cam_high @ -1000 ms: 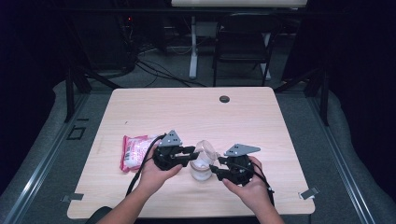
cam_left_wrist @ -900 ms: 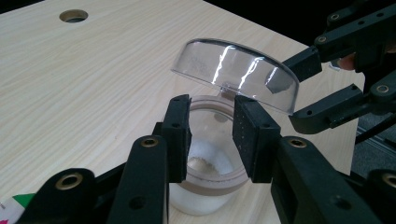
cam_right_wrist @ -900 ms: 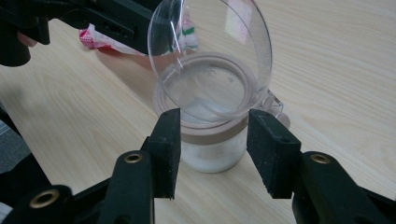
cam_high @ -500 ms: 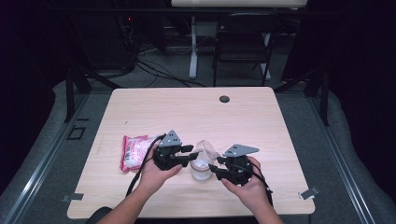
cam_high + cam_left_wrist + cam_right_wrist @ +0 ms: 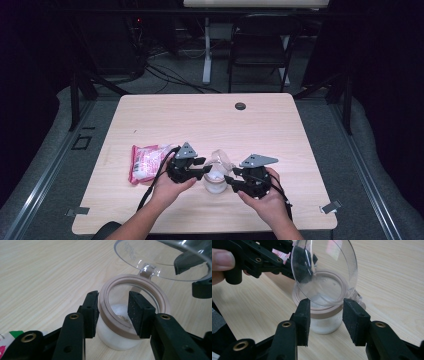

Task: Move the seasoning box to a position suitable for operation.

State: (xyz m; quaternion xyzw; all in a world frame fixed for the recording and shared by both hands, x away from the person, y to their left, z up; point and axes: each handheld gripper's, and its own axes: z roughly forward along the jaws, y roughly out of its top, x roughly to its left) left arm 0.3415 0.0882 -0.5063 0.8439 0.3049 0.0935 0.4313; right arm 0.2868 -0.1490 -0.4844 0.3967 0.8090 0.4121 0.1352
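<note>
Scene: sitting near the front edge of a pale wooden table (image 5: 280,125), a small jar (image 5: 214,183) between two hand-held grippers; lying just to the left, a pink-and-white packet (image 5: 144,161).
Jar: standing upright, frosted and holding white powder low inside, a tan ring round the mouth (image 5: 133,281).
Lid (image 5: 324,267): clear, domed, hinged at the rim, tilting up and open over the mouth.
Left gripper (image 5: 112,312): straddling the near rim, one pad outside the wall, the other inside the mouth; jaws having just been opening, pads seeming to sit slack rather than pinching.
Right gripper (image 5: 325,321): spread wide on either side of the jar and the lid's lower edge, jaws having just been closing a little, gaps showing at both pads.
Handling: likely light and rigid, smooth plastic tending to slip; powder spilling if tipped.
Hold: gripping the tan ring or the wall just under it looking safest; avoiding the thin lid and hinge tab (image 5: 148,270), probably flexing or snapping.
</note>
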